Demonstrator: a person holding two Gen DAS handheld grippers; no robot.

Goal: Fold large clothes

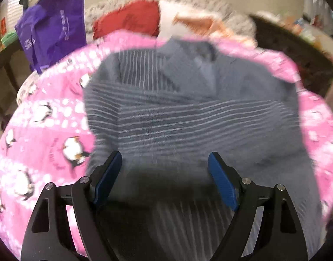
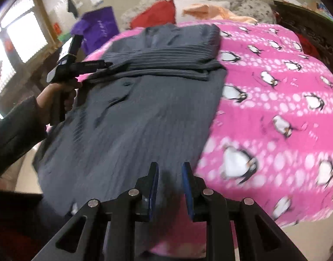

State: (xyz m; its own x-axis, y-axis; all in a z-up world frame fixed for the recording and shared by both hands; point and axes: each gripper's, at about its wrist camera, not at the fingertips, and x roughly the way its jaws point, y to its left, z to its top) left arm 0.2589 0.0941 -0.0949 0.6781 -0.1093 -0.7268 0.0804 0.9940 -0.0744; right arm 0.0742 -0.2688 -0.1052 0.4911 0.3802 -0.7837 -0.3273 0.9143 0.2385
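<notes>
A large grey pinstriped shirt lies flat on a pink penguin-print blanket, both sleeves folded across its chest. In the left wrist view the shirt fills the middle. My left gripper is open wide just above the shirt, holding nothing; it also shows in the right wrist view at the shirt's left edge by the folded sleeve. My right gripper hovers over the shirt's lower hem, its jaws a narrow gap apart with nothing between them.
The blanket covers a bed. At the head lie a red cloth, an orange cloth and a speckled pillow. A purple bag stands left of the bed. A dark wooden cabinet stands at the right.
</notes>
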